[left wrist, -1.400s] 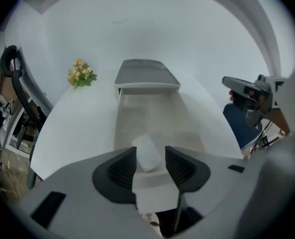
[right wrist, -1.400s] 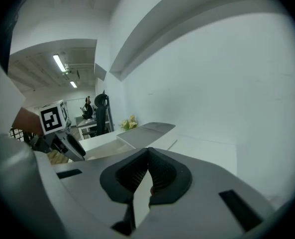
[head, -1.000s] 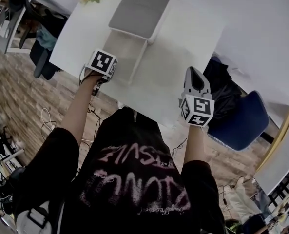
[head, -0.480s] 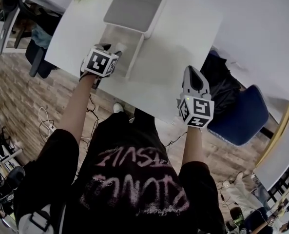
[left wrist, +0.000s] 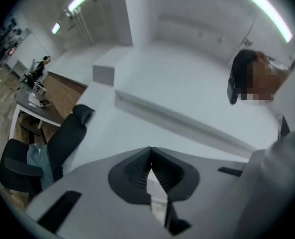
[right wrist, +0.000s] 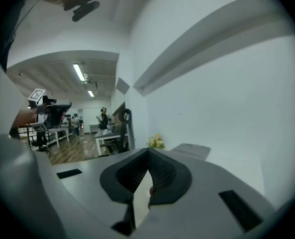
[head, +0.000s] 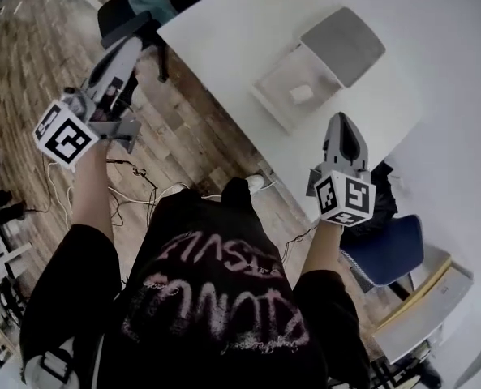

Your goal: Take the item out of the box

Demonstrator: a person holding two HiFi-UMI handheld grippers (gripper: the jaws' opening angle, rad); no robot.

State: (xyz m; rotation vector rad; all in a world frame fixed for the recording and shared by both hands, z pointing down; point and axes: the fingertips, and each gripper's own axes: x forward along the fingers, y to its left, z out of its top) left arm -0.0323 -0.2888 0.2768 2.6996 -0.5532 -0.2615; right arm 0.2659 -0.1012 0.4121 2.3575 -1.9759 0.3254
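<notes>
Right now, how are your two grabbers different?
The left gripper is over the wooden floor, far from the open box; the right gripper is above the white table, nearer the box. The left slants sideways; the right points straight ahead. Both are shut and empty; the left's jaws just closed.

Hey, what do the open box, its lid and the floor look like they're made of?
The box looks like cardboard or thin plastic, with pale matte walls; it is too small to settle. The lid is grey, matte and flat with rounded corners, maybe plastic or covered board. The floor is wood or wood-look planks, with brown grain and visible seams.
</notes>
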